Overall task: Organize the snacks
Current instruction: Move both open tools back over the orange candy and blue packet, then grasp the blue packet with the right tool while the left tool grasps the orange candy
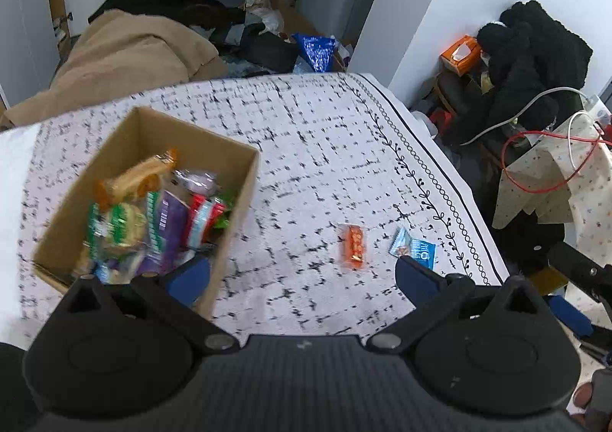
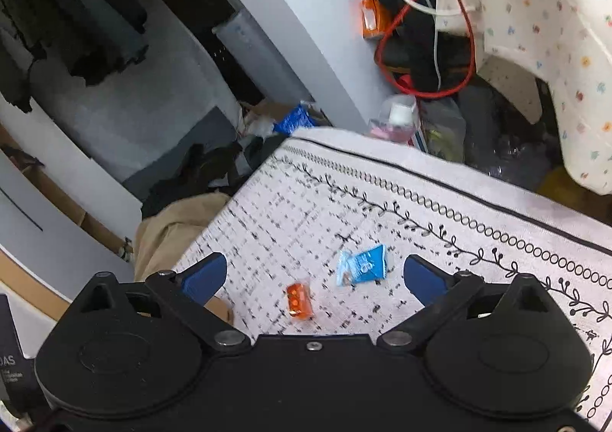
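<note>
Two snack packets left on the patterned tablecloth (image 1: 306,149)

Both the left gripper (image 1: 302,275) and right gripper (image 2: 313,275) are held wide and empty above an orange packet (image 1: 354,246) and a blue packet (image 1: 413,248); the cardboard box (image 1: 237,202) is seen filled with snacks.

The right gripper (image 2: 313,277) hangs above the patterned tablecloth (image 2: 440,241) with its blue-padded jaws spread wide and nothing between them. Below it lie an orange snack packet (image 2: 300,300) and, just beside it, a blue snack packet (image 2: 363,264), not touching.
</note>
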`<state>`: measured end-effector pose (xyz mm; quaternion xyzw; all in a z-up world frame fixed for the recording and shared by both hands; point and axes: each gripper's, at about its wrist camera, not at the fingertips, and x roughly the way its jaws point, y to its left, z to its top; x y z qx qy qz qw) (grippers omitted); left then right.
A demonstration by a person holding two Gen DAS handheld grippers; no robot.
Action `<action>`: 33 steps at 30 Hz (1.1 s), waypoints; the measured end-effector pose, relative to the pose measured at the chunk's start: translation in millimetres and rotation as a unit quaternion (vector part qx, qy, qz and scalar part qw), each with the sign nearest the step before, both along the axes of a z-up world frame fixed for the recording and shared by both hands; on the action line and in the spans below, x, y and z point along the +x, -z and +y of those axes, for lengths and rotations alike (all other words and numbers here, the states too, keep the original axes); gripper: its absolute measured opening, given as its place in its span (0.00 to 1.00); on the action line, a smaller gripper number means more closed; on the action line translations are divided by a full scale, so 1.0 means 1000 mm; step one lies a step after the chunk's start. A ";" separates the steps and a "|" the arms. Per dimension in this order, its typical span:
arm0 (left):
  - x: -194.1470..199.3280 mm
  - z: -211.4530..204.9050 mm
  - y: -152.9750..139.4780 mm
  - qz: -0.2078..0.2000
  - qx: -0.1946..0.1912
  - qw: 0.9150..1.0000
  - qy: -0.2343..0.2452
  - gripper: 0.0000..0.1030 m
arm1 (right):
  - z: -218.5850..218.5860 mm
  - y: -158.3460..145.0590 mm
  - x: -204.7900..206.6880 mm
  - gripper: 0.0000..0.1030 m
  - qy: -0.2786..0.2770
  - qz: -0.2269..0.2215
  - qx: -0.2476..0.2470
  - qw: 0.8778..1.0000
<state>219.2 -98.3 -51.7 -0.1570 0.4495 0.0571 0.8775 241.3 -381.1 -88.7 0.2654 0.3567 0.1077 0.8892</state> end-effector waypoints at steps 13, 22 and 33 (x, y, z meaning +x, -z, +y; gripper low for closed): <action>0.041 -0.025 0.038 0.008 -0.012 1.000 -0.008 0.92 | -0.004 0.052 0.042 0.72 -0.010 0.064 0.039 0.997; 0.079 -0.039 0.073 0.035 -0.029 0.999 -0.004 0.66 | -0.005 0.079 0.064 0.63 -0.010 0.091 0.049 0.995; 0.113 -0.048 0.115 0.077 -0.036 0.996 0.000 0.49 | 0.004 0.109 0.093 0.60 -0.004 0.128 0.047 0.991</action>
